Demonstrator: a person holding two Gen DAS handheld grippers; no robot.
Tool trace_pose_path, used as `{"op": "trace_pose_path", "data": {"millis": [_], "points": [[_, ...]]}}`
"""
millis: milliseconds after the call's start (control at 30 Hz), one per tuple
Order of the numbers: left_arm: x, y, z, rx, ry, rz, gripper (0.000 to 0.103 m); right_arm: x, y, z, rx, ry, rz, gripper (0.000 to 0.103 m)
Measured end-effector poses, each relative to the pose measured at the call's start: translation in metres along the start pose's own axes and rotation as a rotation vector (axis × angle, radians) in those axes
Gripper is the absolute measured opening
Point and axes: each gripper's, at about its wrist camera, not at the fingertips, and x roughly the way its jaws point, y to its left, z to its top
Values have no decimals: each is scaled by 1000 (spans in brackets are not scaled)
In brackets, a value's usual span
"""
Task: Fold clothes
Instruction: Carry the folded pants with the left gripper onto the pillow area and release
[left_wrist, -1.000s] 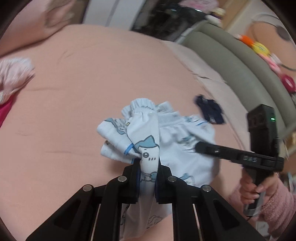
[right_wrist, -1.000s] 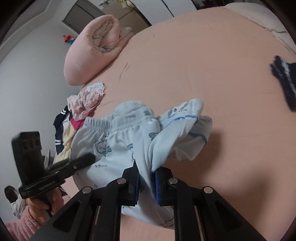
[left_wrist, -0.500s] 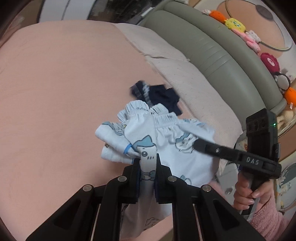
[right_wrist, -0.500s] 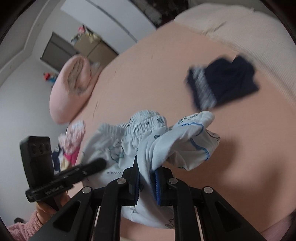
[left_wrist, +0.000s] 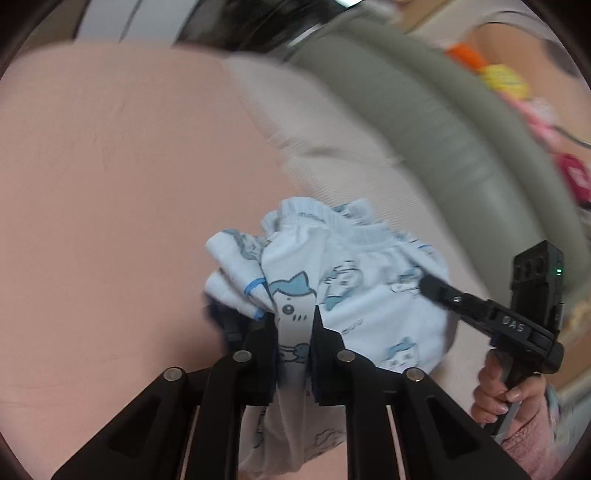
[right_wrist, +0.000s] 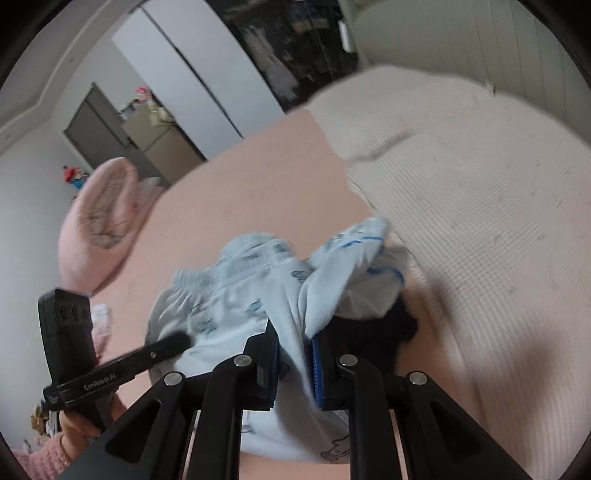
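Observation:
Light blue pants (left_wrist: 369, 295) with a cartoon print hang bunched just above the pink bed, held at two places. My left gripper (left_wrist: 294, 321) has a fold of the printed cloth between its pads, and its jaws are opening. My right gripper (right_wrist: 291, 332) pinches another fold of the pants (right_wrist: 240, 295); its jaws are opening too. In the left wrist view the right gripper's tip (left_wrist: 428, 286) lies against the pants' right side. A dark navy garment (right_wrist: 380, 332) lies partly hidden under the pants.
The pink sheet (left_wrist: 110, 184) stretches away to the left. A cream quilted pad (right_wrist: 480, 221) covers the bed's right part, bordered by a grey padded headboard (left_wrist: 461, 129). A rolled pink quilt (right_wrist: 107, 221) lies at the far left. A hand (left_wrist: 498, 398) in a pink sleeve holds the right gripper.
Both grippers have carried the pants sideways across the bed toward the cream pad and headboard. The navy garment, earlier apart from the pants, now lies under them.

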Motion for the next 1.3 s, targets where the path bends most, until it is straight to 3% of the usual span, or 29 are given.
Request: {"op": "trace_pose_path", "data": {"millis": [67,100,133,233,300,333,367,433,500,567,600,700,767,800,867,933,1067,1200,1300], "points": [[36,17,0,-38,122,53,20,51,-35,-8,48,150,-69,18],[35,21,1,-58,132,30,21,71,-51,-16,78,233,-114,19],[31,21,2,-59,129,15,21,73,-57,-23,89,231,-90,20],[-11,-2,7,87,5,40,21,38,-54,-26,64,97,-58,20],[-41,-27,0,239,-156,42,21,7,-44,-24,34,-24,-73,20],[-44,-39,-5,324,-197,36,21,-3,-34,-24,-8,-78,-72,20],[-37,-52,-10,410,-185,43,21,-12,-24,-24,-50,-123,-70,20],[-8,-69,-17,517,-104,74,21,0,-2,-24,-116,-73,-25,20],[27,-67,-23,540,3,127,21,32,7,-24,-138,24,-32,20],[56,-57,-25,563,109,227,21,67,-2,-30,-148,135,-115,19],[54,-50,-24,562,122,215,21,70,-10,-32,-140,150,-120,14],[26,-46,-19,570,71,275,21,53,-29,-33,-98,130,-121,11],[13,-55,-23,587,34,236,26,31,-27,-32,-109,84,-162,17],[11,-61,-27,605,18,207,41,21,-22,-32,-123,59,-180,17],[22,-78,-36,665,-4,175,61,15,-10,-30,-149,31,-192,21],[44,-84,-41,695,28,206,61,24,3,-30,-184,41,-179,30],[56,-67,-42,681,75,270,61,45,-10,-36,-204,112,-229,28],[26,-54,-36,632,27,273,61,21,-38,-39,-163,89,-241,27],[-4,-51,-35,563,-26,207,61,-13,-28,-37,-128,12,-244,31]]}}
